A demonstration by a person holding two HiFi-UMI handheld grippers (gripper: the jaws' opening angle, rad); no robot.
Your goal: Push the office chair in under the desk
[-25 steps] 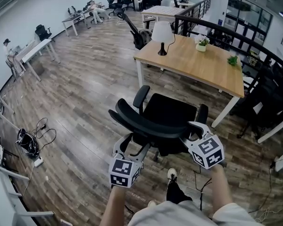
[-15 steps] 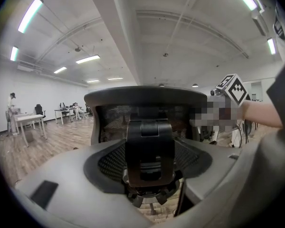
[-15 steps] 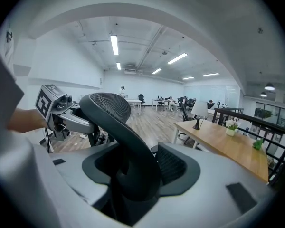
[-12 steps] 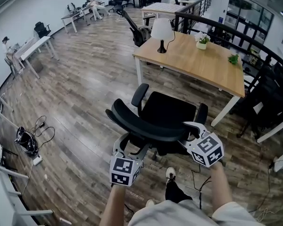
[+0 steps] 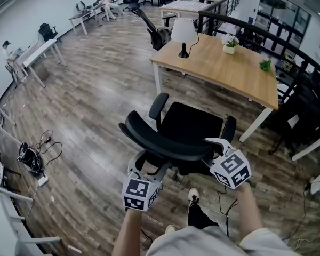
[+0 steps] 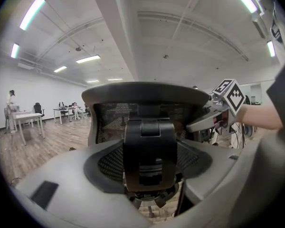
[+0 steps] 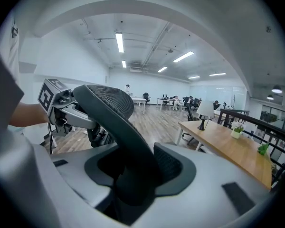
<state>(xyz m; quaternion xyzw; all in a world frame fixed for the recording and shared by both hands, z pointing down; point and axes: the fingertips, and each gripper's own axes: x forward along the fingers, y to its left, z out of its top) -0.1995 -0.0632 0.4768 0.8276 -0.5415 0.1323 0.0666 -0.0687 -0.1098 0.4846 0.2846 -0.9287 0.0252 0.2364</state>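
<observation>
Office chair (image 5: 192, 127): black, mesh-patterned backrest. Desk (image 5: 229, 72): light wood top, white legs. Floor (image 5: 96, 92): grey-brown wood planks. Lamp (image 5: 183, 32): white shade.

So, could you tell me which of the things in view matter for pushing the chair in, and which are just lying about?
For the job:
- office chair
- wooden desk

Just lying about:
- table lamp, on the desk
- white-potted plant, on the desk
- small green plant, on the desk
- black bag, on the floor at left
- white desk, by the far wall
</observation>
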